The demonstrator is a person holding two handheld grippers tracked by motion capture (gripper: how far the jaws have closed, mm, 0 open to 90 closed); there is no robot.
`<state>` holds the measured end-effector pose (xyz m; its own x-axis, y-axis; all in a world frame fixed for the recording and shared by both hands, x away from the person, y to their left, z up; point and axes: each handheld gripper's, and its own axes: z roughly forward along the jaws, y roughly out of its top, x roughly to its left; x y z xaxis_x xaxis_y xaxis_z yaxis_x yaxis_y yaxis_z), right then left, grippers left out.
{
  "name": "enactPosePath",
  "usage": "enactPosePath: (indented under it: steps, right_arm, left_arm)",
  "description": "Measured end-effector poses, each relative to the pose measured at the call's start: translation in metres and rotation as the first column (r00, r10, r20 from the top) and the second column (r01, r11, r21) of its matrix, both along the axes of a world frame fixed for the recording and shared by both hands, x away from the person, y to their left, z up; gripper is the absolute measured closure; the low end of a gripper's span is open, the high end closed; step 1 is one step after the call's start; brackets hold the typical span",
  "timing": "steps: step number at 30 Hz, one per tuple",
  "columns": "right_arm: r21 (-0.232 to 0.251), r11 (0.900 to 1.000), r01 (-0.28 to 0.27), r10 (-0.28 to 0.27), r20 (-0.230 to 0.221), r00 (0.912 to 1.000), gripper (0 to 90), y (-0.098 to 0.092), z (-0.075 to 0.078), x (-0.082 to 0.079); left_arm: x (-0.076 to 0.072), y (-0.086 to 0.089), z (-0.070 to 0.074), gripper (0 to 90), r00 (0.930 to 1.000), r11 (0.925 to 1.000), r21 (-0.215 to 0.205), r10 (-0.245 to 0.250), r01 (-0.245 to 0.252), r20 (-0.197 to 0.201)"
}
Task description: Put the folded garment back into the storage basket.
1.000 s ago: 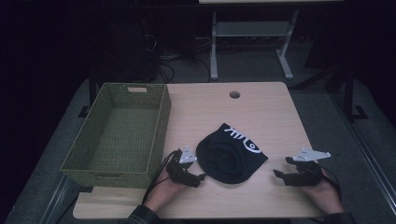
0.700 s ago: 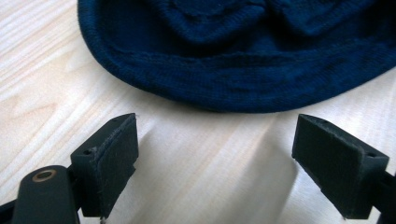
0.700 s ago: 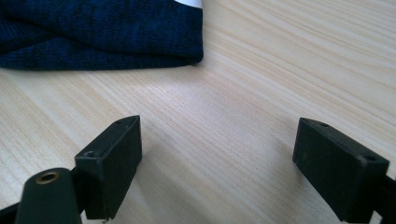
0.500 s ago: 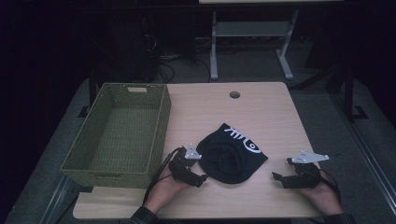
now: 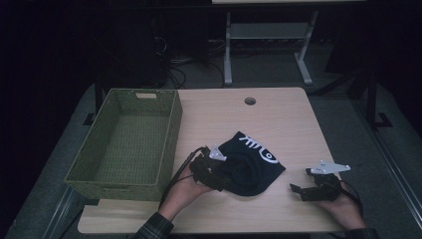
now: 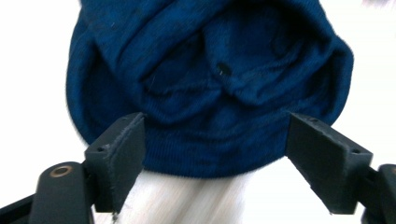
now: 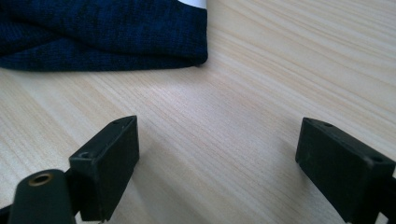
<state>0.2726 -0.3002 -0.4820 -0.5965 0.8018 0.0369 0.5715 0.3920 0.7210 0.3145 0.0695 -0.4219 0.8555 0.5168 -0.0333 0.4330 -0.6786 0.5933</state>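
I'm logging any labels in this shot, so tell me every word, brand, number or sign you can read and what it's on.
Dark blue hat: a white print near its far edge, seen in the high view; it looks like a few stylised strokes or letters, too small and skewed to read.
Green woven basket: no text.
Wooden table: no text.
Nothing else carries readable writing.

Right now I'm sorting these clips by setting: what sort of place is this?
Probably a lab or workshop set up for recording. A plain wooden desk with a cable hole stands on grey carpet, loose cables lie on the floor behind, and another metal-legged table stands beyond.
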Motion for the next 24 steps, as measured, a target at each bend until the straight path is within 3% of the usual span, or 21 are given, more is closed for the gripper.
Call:
enactPosePath:
  steps: [5, 14, 19, 24]
  right_arm:
    - [0.0, 1.0, 0.0, 0.0, 0.0, 1.0, 13.1, 0.0, 0.0, 0.0]
    - [0.0, 1.0, 0.0, 0.0, 0.0, 1.0, 13.1, 0.0, 0.0, 0.0]
    - [0.0, 1.0, 0.0, 0.0, 0.0, 1.0, 13.1, 0.0, 0.0, 0.0]
    - [0.0, 1.0, 0.0, 0.0, 0.001, 1.0, 13.2, 0.0, 0.0, 0.0]
  left_arm:
    - [0.006, -0.015, -0.001, 22.1, 0.9997, 0.9991, 0.035, -0.025, 0.025, -0.002]
    - [0.016, -0.038, -0.011, 23.8, 0.9976, 0.9955, 0.074, -0.057, 0.059, -0.04]
    - [0.022, -0.043, -0.024, 24.8, 0.9951, 0.9917, 0.111, -0.056, 0.065, -0.082]
    - [0.022, -0.044, -0.027, 29.4, 0.9965, 0.9887, 0.133, -0.061, 0.068, -0.058]
